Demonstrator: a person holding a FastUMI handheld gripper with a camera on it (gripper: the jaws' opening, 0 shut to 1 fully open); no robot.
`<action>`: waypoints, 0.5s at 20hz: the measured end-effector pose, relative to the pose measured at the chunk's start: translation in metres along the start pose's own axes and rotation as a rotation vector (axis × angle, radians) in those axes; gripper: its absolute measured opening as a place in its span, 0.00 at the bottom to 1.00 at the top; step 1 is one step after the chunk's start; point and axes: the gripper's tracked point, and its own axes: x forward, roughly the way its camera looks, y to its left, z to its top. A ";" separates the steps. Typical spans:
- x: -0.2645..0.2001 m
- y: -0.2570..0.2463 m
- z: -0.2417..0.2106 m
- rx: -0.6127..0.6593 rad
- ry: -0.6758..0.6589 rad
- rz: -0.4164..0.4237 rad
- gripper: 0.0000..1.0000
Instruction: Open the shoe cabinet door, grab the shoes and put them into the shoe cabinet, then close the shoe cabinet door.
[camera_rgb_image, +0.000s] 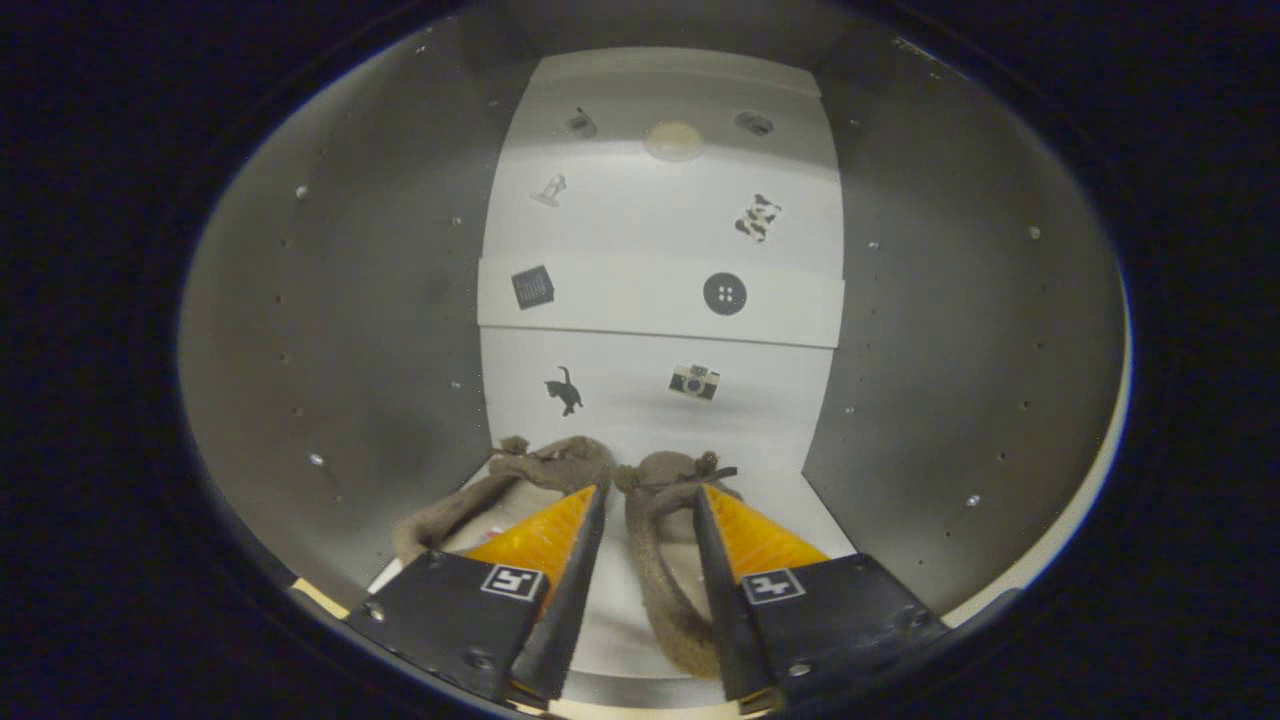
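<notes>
I am looking into the shoe cabinet (380, 300), between its grey side walls and towards the white back panel. Two brown fabric shoes lie side by side on the cabinet floor. The left shoe (530, 465) lies partly under my left finger (575, 560). The right shoe (650, 545) has its left rim running between the two fingers, and its toe sits just past the tips. My gripper (648, 487) hovers low over the pair. Its fingers stand apart, with white floor showing between them, and they do not press on either shoe.
A white shelf (620, 300) crosses the back panel halfway up, carrying small picture stickers. A round pale disc (675, 140) sits near the top of the panel. The side walls (960, 330) stand close on both sides, dotted with peg holes.
</notes>
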 end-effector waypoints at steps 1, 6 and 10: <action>-0.012 0.002 0.003 0.010 -0.007 0.008 0.65; -0.088 0.018 0.031 0.021 -0.065 0.032 1.00; -0.164 0.026 0.053 0.032 -0.106 0.020 1.00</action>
